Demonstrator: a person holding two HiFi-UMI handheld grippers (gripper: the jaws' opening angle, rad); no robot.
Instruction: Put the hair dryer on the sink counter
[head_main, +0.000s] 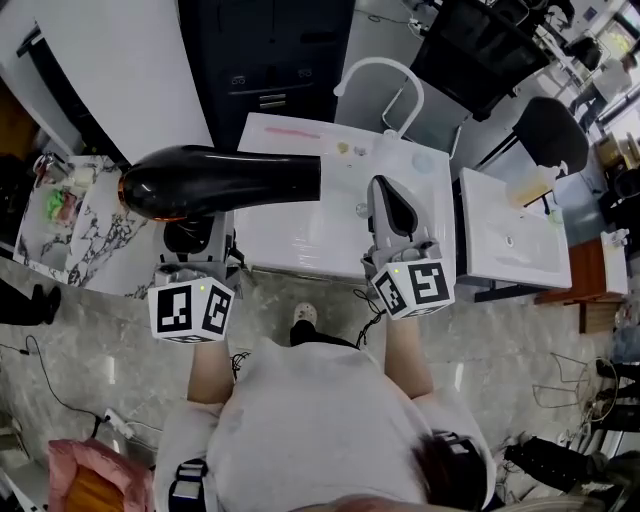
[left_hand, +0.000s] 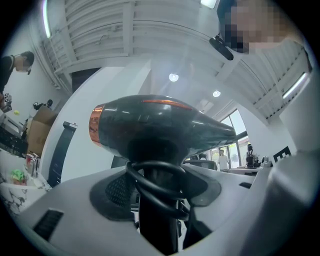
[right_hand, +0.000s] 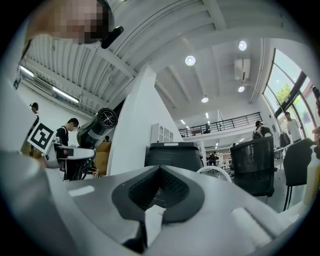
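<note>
Here, hair dryer (head_main: 225, 183): we count one, black with a copper ring at its rear end; it sits left of centre in the head view, barrel crosswise, with the nozzle end overlapping the left edge of the sink counter (head_main: 290, 235).
Cord (left_hand: 155, 187): one, looped around the dryer's handle in the left gripper view.
Grippers: two.
Left gripper (head_main: 190, 238): jaws clamped on the dryer's handle, barrel above them.
Right gripper (head_main: 390, 205): jaws together, and we see nothing held between them; it is at the centre of the frame, over the white counter.
Marker cubes: two, one per gripper, printed with black-and-white square patterns (head_main: 190, 310) (head_main: 412, 287).
Faucet (head_main: 385, 85): one white arc, at the counter's top edge.
Second basin (head_main: 510, 245): one, white, right of the counter; we make out only its drain.
Marble counter (head_main: 95, 240): far left, carrying small clutter too small for us to name.
</note>
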